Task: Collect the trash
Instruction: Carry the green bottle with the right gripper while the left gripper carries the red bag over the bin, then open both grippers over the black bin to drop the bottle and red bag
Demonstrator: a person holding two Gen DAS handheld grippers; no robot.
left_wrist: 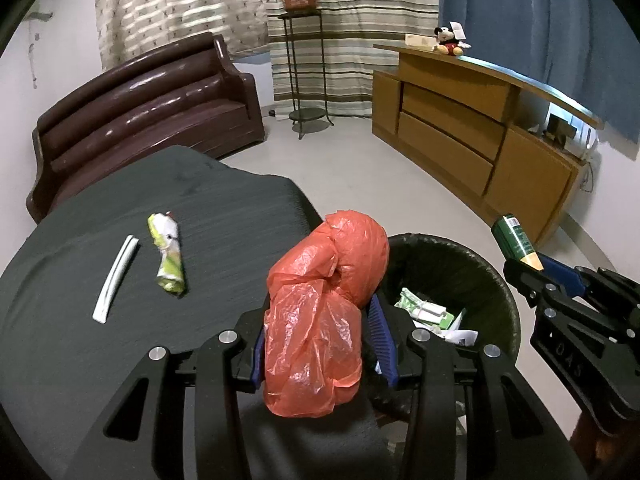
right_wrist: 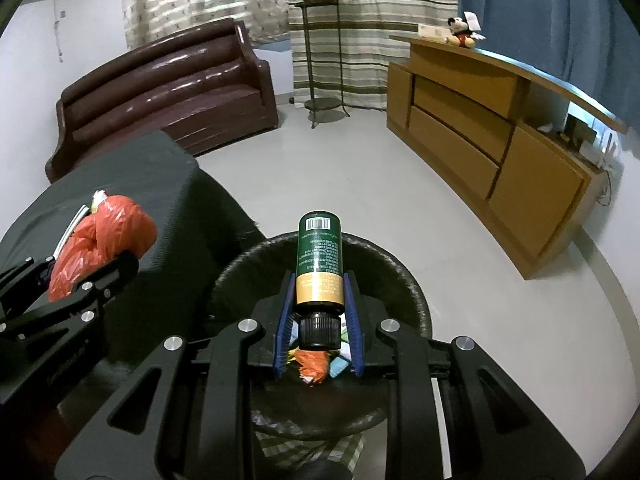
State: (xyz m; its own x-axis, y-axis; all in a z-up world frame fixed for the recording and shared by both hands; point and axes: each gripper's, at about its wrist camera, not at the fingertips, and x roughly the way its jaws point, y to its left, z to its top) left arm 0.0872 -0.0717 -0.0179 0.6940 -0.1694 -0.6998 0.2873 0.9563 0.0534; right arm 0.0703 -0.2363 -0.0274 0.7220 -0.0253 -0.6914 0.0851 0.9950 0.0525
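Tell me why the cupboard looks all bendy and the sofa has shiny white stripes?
In both views the fisheye lens curves straight edges, so the wooden cupboard bows and the corners go black. In both views the brown sofa shows glare streaks. In the right wrist view, a thin glare line runs down the green bottle.

My left gripper (left_wrist: 320, 344) hides behind the orange bag (left_wrist: 320, 320) it clamps, so I can't see its fingertips. The bag blocks part of the bin (left_wrist: 496, 280). In my right view, the green bottle (right_wrist: 319, 260) covers most of the bin's litter, and its label print is too small to read. The table (left_wrist: 80, 360) runs off the frame's left edge.
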